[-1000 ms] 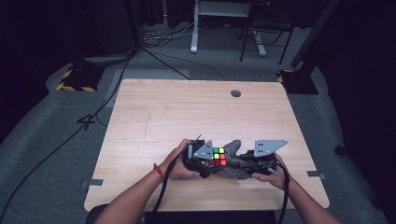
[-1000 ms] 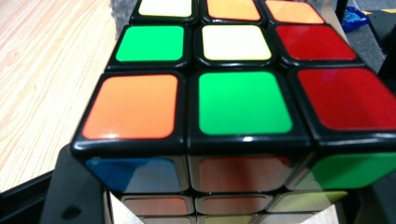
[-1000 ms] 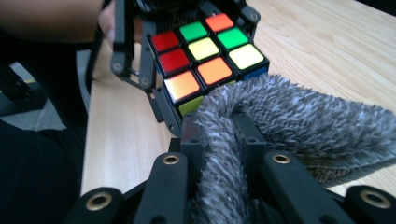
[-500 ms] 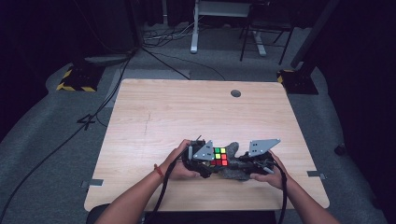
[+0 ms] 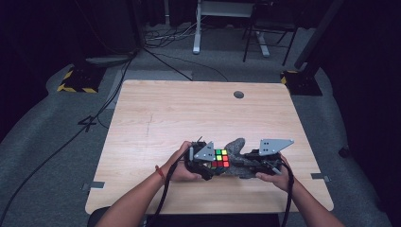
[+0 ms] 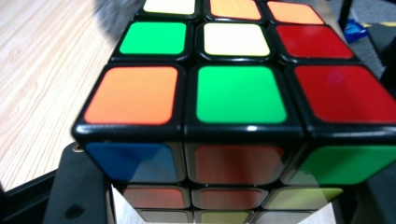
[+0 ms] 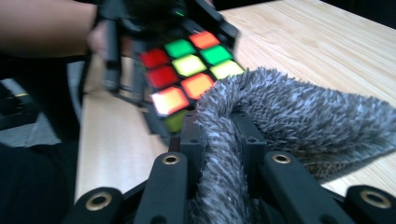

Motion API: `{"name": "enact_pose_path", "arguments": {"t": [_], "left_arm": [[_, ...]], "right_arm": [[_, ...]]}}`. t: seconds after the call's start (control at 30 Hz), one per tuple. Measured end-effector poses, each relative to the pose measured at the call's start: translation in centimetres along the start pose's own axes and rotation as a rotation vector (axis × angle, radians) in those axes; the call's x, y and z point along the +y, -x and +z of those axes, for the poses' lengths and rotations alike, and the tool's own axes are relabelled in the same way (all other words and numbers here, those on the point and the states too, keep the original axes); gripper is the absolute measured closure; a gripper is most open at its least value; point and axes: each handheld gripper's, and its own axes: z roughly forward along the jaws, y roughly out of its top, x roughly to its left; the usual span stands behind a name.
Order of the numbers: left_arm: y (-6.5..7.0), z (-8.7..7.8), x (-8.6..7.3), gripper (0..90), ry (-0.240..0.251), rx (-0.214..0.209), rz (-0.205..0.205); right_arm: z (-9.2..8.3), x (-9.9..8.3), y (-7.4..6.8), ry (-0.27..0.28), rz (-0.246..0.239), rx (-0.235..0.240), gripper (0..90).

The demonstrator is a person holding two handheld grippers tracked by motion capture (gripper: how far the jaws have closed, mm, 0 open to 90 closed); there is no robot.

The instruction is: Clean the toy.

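High view: cube and cloth held near the desk's front edge.
Left claw (image 5: 213,163) is clamped on the cube (image 5: 220,158); right claw (image 5: 246,163) is clamped on the grey cloth (image 5: 236,147) touching it. Beyond, the desk (image 5: 189,109) lies open.

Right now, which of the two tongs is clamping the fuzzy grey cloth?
The right tongs: the shaggy grey cloth is pinched between their black jaws. The left tongs grip the multicoloured puzzle cube instead.

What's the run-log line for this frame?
left claw: shut on cube | right claw: shut on cloth | cloth touching cube | above table
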Motion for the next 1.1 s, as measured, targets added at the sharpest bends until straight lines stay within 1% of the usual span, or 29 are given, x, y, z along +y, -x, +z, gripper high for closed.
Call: {"name": "enact_pose_path", "arguments": {"t": [0.03,0.1,0.2,0.27,0.3,0.33,0.4,0.43,0.47,0.57,0.67,0.73,0.77,0.8,0.87,0.93,0.97,1.03,1.1], "left_arm": [[0.1,-0.1,0.2,33.0,0.014,-0.008,0.003],[0.3,-0.4,0.4,33.1,0.030,-0.009,0.013],[0.2,-0.8,0.6,33.1,0.063,-0.022,0.007],[0.1,-1.1,0.7,33.1,0.079,-0.008,0.002],[0.1,-1.2,0.7,33.1,0.083,-0.005,-0.004],[0.0,-1.3,0.7,33.2,0.087,-0.004,-0.003],[-0.2,-1.3,0.5,33.2,0.074,-0.001,-0.005],[-0.3,-1.3,0.4,33.2,0.076,-0.008,-0.009],[-0.4,-1.3,0.3,33.2,0.083,-0.009,-0.017],[-0.6,-1.5,0.3,33.2,0.090,-0.013,-0.019],[-0.6,-1.5,0.1,33.2,0.098,-0.022,-0.033],[-0.6,-1.5,0.1,33.1,0.101,-0.032,-0.036],[-0.6,-1.4,0.1,32.9,0.091,-0.026,-0.026],[-0.5,-1.3,0.1,32.9,0.089,-0.026,-0.027],[-0.4,-1.2,0.2,32.8,0.071,-0.023,-0.015],[-0.4,-1.2,0.2,32.6,0.070,-0.018,-0.017],[-0.4,-1.1,0.2,32.6,0.064,-0.008,-0.015],[-0.5,-1.0,0.1,31.9,0.049,-0.005,-0.014],[-0.5,-0.9,0.1,31.8,0.055,-0.006,-0.016]], "right_arm": [[0.2,-0.1,0.1,-0.008,0.010,-0.001,77.4],[0.7,-0.3,0.2,-0.039,0.008,0.001,77.4],[1.3,-0.7,0.3,-0.083,0.018,0.016,77.4],[1.7,-1.0,0.2,-0.100,0.021,0.038,77.4],[2.0,-1.1,0.1,-0.120,0.013,0.045,77.4],[2.1,-1.2,0.0,-0.127,0.007,0.053,77.4],[2.3,-1.1,-0.5,-0.123,-0.009,0.079,77.4],[2.3,-0.8,-0.8,-0.123,-0.031,0.070,77.4],[2.2,-0.7,-0.9,-0.126,-0.035,0.063,77.4],[1.6,-0.6,-0.8,-0.098,-0.031,0.052,77.4],[0.8,-0.4,-0.6,-0.065,-0.025,0.040,77.4],[0.5,-0.3,-0.6,-0.048,-0.024,0.038,77.4],[0.5,-0.3,-0.6,-0.049,-0.026,0.035,77.3],[0.5,-0.3,-0.5,-0.050,-0.025,0.031,77.4],[0.4,-0.3,-0.5,-0.053,-0.028,0.030,77.4],[0.3,-0.4,-0.3,-0.046,-0.018,0.027,77.4],[0.2,-0.4,-0.3,-0.041,-0.013,0.027,77.4],[0.2,-0.5,-0.2,-0.040,-0.009,0.023,77.4],[0.0,-0.3,-0.2,-0.040,-0.014,0.015,77.4]]}}
